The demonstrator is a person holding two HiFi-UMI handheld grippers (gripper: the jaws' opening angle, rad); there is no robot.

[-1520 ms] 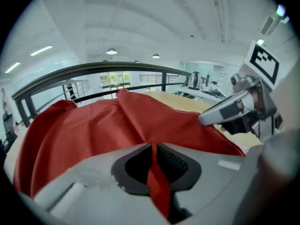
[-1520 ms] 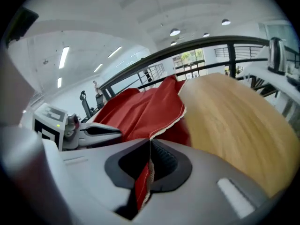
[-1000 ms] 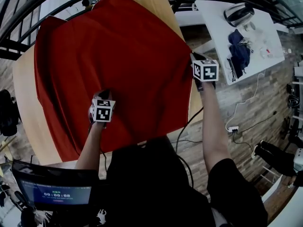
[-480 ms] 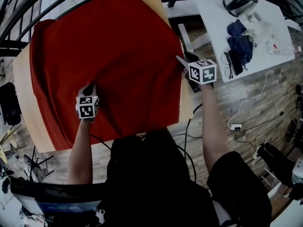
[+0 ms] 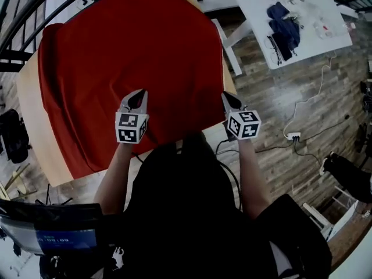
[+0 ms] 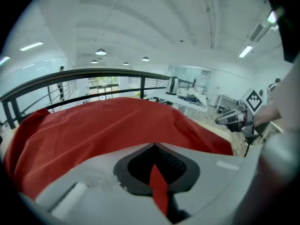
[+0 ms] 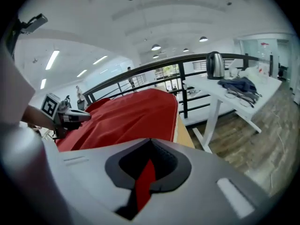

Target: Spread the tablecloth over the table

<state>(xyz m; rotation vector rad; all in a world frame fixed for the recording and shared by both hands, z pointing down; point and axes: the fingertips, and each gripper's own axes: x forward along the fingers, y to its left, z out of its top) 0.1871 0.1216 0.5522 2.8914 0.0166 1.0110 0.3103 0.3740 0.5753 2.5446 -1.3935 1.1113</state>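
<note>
While the left claw (image 5: 138, 97) has just been closing, it is now pinched tight on the near hem of the red tablecloth (image 5: 133, 57), with a strip of red fabric between its jaws. Out on the far left a band of bare wood shows along the desk (image 5: 32, 109), so the cloth does not reach that edge, and the far left corner of the fabric humps up in a fold. Across the middle, most of the top is under red, creased but lying down. Over to the right claw (image 5: 229, 102): its jaws have just been closing too, and they grip the same hem near the right corner. My call is well over halfway, with squaring up and smoothing left to do. No containers on the cloth. On the white side desk (image 5: 314, 16) at right, a blue garment (image 5: 283, 31) and a kettle (image 7: 214, 65), contents unseen
</note>
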